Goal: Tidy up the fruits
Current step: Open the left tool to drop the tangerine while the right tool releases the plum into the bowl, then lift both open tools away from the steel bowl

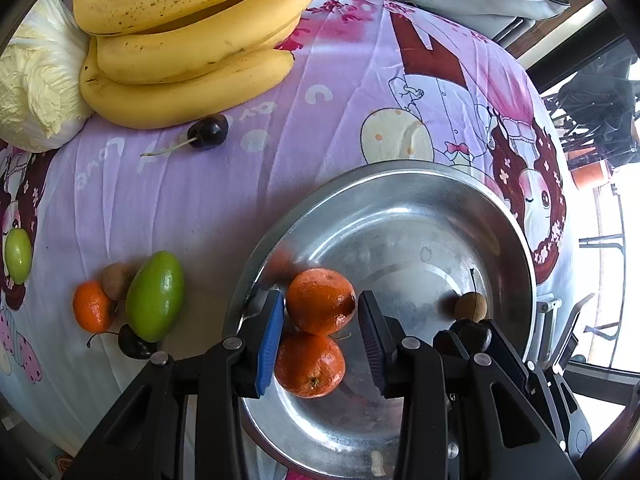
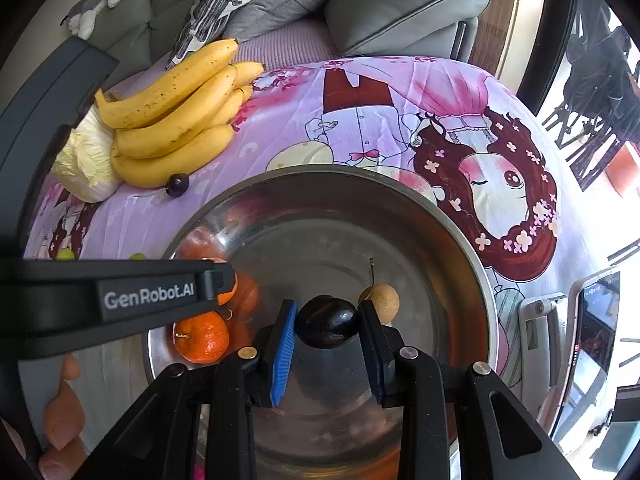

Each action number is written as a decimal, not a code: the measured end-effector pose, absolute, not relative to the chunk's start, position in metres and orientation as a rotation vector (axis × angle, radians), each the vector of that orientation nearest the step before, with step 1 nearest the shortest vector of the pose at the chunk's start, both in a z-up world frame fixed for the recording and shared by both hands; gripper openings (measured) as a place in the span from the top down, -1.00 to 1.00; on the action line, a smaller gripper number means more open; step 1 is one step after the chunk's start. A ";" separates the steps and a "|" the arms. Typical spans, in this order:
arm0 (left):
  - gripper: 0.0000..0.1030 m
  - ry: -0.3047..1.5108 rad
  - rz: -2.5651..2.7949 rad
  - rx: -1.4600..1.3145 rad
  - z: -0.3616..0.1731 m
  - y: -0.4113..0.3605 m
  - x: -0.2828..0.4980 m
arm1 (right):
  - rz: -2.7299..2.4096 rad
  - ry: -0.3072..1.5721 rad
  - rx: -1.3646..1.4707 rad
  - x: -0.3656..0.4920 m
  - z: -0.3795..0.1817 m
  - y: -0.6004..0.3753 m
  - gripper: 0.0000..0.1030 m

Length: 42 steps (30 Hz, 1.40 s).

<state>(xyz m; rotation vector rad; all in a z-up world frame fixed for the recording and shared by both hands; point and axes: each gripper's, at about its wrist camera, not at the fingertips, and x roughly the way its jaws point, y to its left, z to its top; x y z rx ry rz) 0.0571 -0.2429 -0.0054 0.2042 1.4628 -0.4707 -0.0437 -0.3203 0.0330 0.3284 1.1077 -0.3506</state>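
Observation:
A steel bowl (image 1: pixel 400 168) (image 2: pixel 320 178) sits on the purple cartoon-print cloth. My left gripper (image 1: pixel 321 300) is shut on a tangerine (image 1: pixel 320 300), held just over the bowl's left side. Under it a second tangerine (image 1: pixel 310 364) (image 2: pixel 202 338) lies in the bowl. My right gripper (image 2: pixel 328 312) is shut on a dark cherry (image 2: pixel 327 322) above the bowl's middle; it also shows in the left wrist view (image 1: pixel 474 334). A brown longan (image 1: pixel 470 306) (image 2: pixel 380 298) with a thin stem rests in the bowl behind the cherry.
On the cloth left of the bowl lie a green mango (image 1: pixel 156 296), a small tangerine (image 1: pixel 92 306), a kiwi (image 1: pixel 116 280), a cherry (image 1: pixel 134 342) and a green fruit (image 1: pixel 18 256). Farther back are bananas (image 1: pixel 180 52), a cabbage (image 1: pixel 36 80) and a stemmed cherry (image 1: pixel 208 130). Sofa cushions (image 2: pixel 400 8) lie behind.

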 end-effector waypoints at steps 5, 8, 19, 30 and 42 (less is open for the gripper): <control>0.14 1.451 -0.483 0.194 0.002 -0.240 0.054 | -0.357 1.108 0.340 -0.043 0.032 -0.323 0.31; 0.11 1.442 -0.488 0.189 0.007 -0.238 0.052 | -0.361 1.091 0.354 -0.045 0.035 -0.325 0.20; 0.08 1.366 -0.466 0.172 0.030 -0.210 0.050 | -0.366 1.062 0.371 -0.047 0.043 -0.325 0.14; 0.07 1.336 -0.352 0.142 0.029 -0.151 0.055 | -0.364 1.063 0.375 -0.046 0.042 -0.324 0.14; 0.07 1.377 -0.270 0.124 0.010 -0.100 0.052 | -0.351 1.067 0.364 -0.044 0.042 -0.321 0.14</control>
